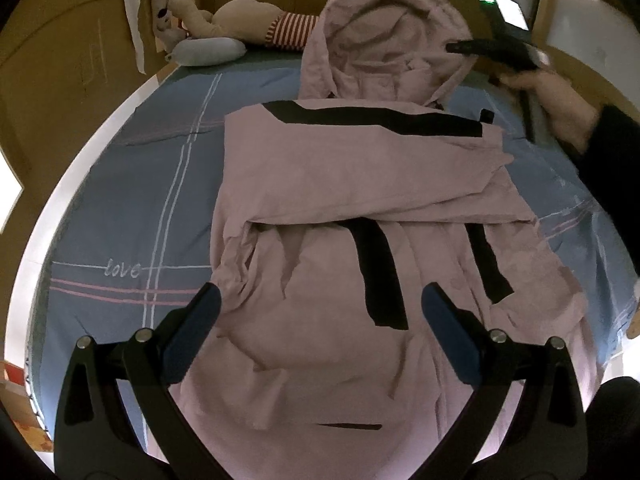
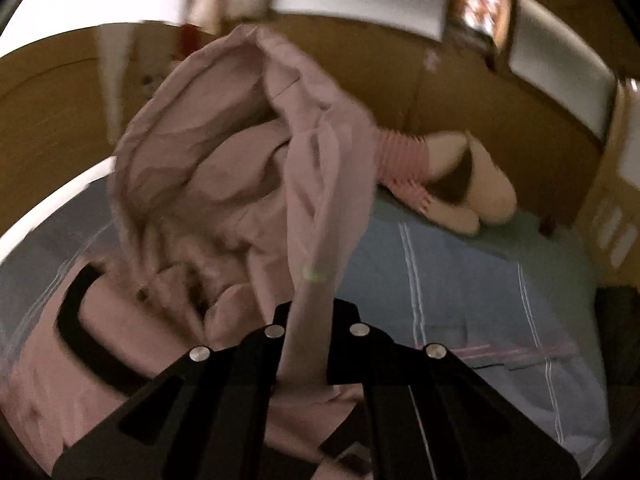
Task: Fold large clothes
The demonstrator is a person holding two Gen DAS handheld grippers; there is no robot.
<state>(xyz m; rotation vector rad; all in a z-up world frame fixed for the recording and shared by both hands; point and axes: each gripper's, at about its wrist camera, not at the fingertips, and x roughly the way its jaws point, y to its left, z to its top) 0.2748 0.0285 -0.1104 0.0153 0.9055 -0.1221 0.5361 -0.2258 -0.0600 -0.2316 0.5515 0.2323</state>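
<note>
A pink hooded jacket (image 1: 344, 184) with black stripes lies on the blue bed sheet (image 1: 132, 200), sleeves folded across the body. Its hood (image 1: 384, 44) is lifted off the bed at the far end. My left gripper (image 1: 320, 304) hovers open and empty above the jacket's lower part. My right gripper (image 1: 460, 49) shows in the left wrist view at the hood's right edge. In the right wrist view my right gripper (image 2: 306, 320) is shut on the hood's edge (image 2: 320, 208) and holds the hood (image 2: 208, 152) up. That view is blurred.
A plush toy (image 1: 248, 20) in a striped shirt and a grey pillow (image 1: 208, 51) lie at the head of the bed; the toy also shows in the right wrist view (image 2: 448, 172). Cardboard panels (image 1: 60, 80) surround the bed. The blue sheet (image 2: 460, 280) stretches right of the jacket.
</note>
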